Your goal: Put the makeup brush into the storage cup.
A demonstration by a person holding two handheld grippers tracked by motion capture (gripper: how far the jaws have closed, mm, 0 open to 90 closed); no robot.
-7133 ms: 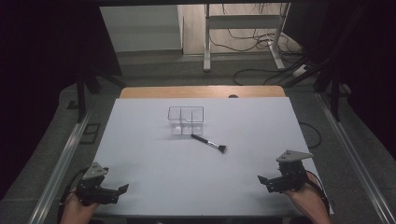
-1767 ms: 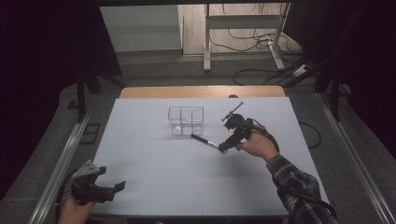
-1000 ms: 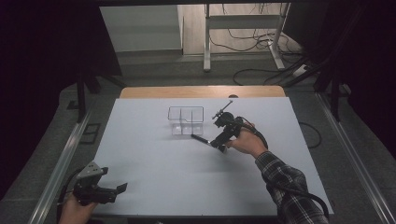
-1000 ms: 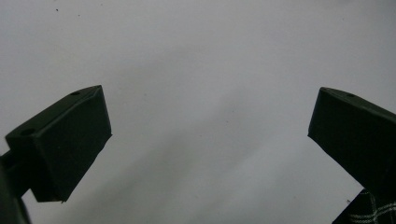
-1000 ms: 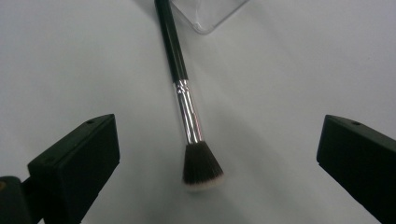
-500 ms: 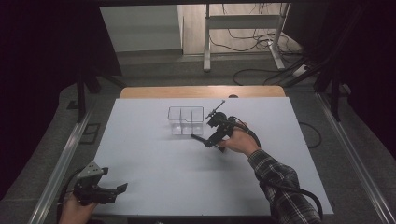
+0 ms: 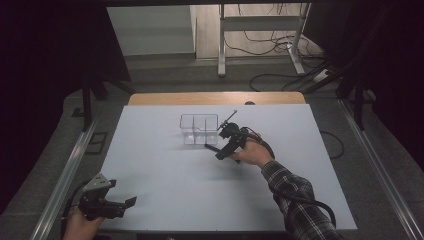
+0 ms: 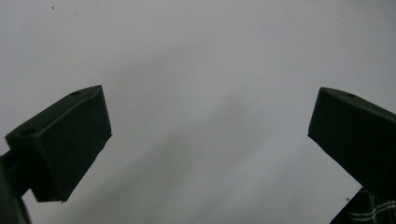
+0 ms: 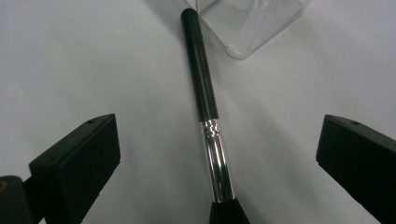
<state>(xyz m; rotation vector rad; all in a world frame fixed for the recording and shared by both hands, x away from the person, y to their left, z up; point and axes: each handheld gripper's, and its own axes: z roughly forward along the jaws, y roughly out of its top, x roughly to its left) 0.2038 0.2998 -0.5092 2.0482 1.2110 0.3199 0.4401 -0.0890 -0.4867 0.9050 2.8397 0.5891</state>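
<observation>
Beside the box (image 7: 199,129), the brush (image 9: 209,122) is straddled by the right gripper (image 9: 219,158), jaws released; the left gripper (image 7: 120,206) is held apart, released.

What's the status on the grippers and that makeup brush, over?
Right gripper open, jaws straddling the makeup brush, not gripping. Brush flat on the table, handle tip by the clear organizer. Left gripper open at near edge. Nothing in the way.

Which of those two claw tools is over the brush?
The right gripper, beside the clear box: its open jaws straddle the brush. The left gripper sits at the table's near edge.
</observation>
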